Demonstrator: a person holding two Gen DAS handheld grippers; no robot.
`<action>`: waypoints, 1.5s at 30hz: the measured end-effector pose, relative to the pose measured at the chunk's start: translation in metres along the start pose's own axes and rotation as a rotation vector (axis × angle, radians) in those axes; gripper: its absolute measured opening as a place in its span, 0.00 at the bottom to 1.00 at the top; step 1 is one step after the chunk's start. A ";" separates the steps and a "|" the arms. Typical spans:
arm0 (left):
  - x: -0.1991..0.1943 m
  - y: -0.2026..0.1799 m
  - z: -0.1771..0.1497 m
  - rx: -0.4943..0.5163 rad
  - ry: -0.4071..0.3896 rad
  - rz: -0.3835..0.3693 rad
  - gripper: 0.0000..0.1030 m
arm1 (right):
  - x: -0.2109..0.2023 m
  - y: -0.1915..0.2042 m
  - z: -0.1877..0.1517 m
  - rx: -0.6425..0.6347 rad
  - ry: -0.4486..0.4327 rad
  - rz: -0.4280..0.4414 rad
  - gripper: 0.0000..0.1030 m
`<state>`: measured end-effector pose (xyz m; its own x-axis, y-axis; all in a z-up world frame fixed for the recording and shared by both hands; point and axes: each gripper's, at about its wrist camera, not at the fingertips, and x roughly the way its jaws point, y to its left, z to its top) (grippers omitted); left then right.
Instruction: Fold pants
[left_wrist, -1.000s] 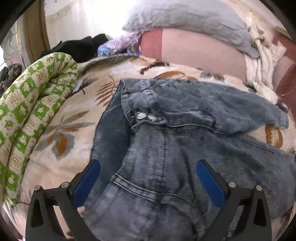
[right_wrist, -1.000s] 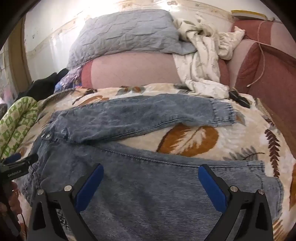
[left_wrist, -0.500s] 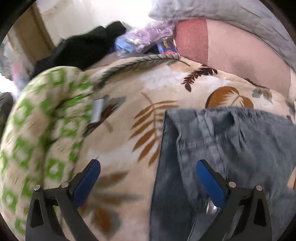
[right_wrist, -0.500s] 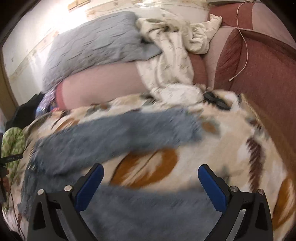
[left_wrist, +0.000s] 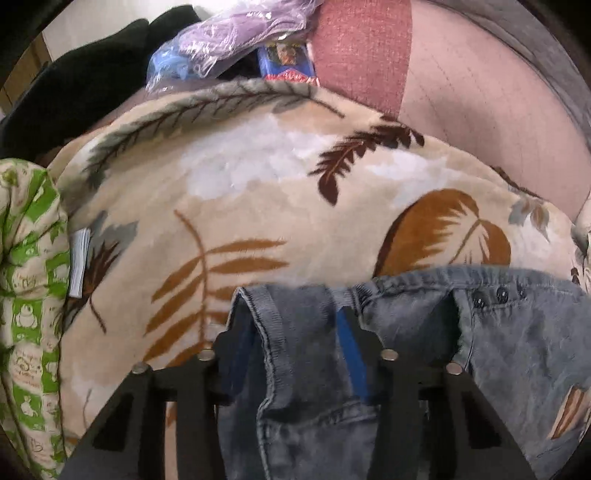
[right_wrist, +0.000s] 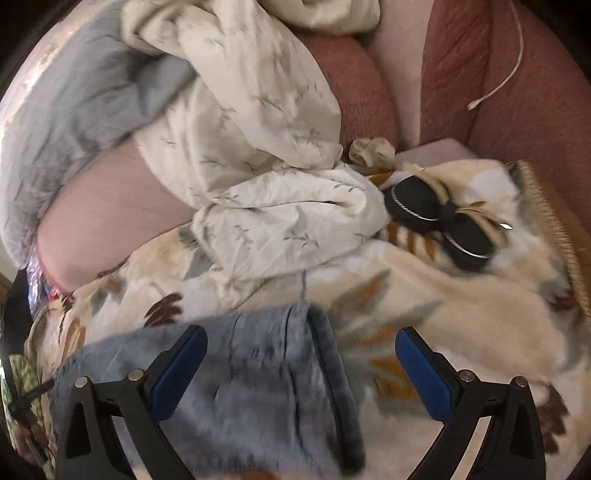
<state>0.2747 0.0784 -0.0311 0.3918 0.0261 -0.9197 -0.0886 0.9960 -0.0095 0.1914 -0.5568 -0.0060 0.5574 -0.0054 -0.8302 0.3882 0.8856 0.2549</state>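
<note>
The pants (left_wrist: 517, 350), grey-blue denim, lie on a cream leaf-print blanket (left_wrist: 258, 192) and fill the 6 o'clock part of both wrist views. The left gripper (left_wrist: 291, 343) is closing its jaws on the waistband corner (left_wrist: 291, 306), the denim already bunched between the blue pads. The right gripper (right_wrist: 299, 365) stands released and wide, its pads clear of the cloth, with the leg cuff (right_wrist: 321, 369) between them. Toward 12 o'clock lies a crumpled pale sheet (right_wrist: 258, 147).
</note>
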 end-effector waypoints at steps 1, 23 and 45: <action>0.001 -0.001 0.002 0.007 -0.003 -0.007 0.38 | 0.008 -0.002 0.002 0.020 0.018 0.014 0.96; -0.121 0.035 -0.020 -0.071 -0.278 -0.159 0.03 | -0.114 0.024 0.008 0.020 -0.291 0.174 0.22; -0.195 0.020 -0.089 0.068 -0.396 -0.250 0.03 | -0.081 -0.012 -0.067 0.212 -0.016 0.286 0.69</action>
<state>0.1148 0.0857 0.1126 0.7140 -0.1979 -0.6716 0.1082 0.9789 -0.1733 0.0924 -0.5363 0.0252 0.6761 0.2202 -0.7031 0.3574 0.7365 0.5743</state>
